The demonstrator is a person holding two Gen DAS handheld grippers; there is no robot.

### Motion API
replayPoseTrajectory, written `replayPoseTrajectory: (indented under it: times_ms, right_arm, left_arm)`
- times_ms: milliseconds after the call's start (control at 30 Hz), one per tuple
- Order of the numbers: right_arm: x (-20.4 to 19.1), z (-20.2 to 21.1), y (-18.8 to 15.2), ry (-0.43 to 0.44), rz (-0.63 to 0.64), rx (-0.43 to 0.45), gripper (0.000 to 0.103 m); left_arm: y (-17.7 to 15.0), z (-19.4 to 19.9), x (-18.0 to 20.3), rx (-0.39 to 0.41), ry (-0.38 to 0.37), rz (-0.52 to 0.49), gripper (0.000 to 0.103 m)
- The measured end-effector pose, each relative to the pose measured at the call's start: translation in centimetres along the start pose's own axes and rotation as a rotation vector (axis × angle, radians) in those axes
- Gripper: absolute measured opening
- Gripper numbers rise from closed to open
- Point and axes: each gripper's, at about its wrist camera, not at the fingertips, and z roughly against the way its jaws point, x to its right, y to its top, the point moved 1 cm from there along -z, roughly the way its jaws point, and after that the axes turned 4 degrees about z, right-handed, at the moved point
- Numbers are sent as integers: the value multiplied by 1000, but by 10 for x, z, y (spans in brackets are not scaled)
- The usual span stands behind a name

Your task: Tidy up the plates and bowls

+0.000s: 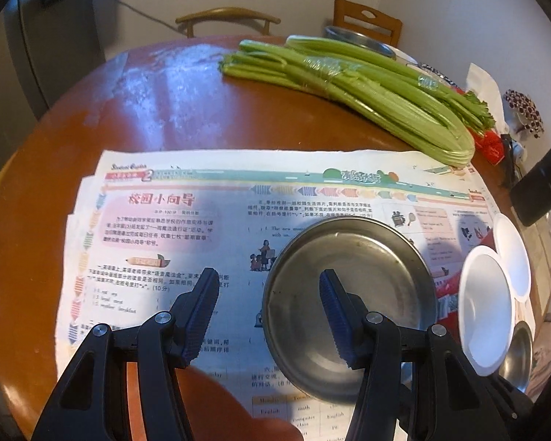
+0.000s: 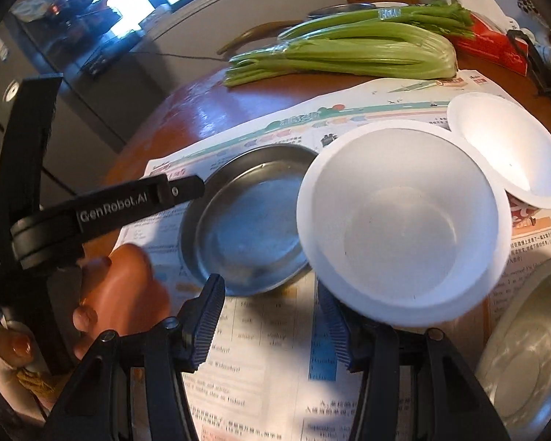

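A shallow steel plate [image 1: 367,257] [image 2: 246,220] lies on a newspaper [image 1: 165,220]. My left gripper [image 1: 270,316] hangs open over the plate's left rim, one finger above the plate and the other over the paper, nothing between them. To the right stands a large white bowl [image 1: 485,305] [image 2: 404,228], with a second white bowl [image 1: 512,253] [image 2: 514,154] behind it and another steel plate [image 1: 518,352] [image 2: 525,349] nearer. My right gripper [image 2: 270,323] is open over bare newspaper. Its right finger's tip is hidden behind the large bowl's near rim.
Celery [image 1: 349,84] [image 2: 349,51] lies across the back of the round wooden table [image 1: 128,110], with a steel basin [image 1: 360,40] behind it. A red packet [image 2: 488,40] sits at the far right. Two chairs [image 1: 227,18] stand beyond. A hand [image 2: 128,283] holds the left gripper's body.
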Motion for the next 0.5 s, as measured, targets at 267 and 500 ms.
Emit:
replayPoseTrajectory:
  times_ms: [267, 500]
  right_arm:
    - [-1, -16, 5, -23, -17, 9, 53]
    - [-13, -19, 5, -48, 71, 21, 54]
  left_arm:
    - [1, -15, -7, -20, -36, 27, 52]
    - [-6, -21, 0, -49, -41, 4, 30]
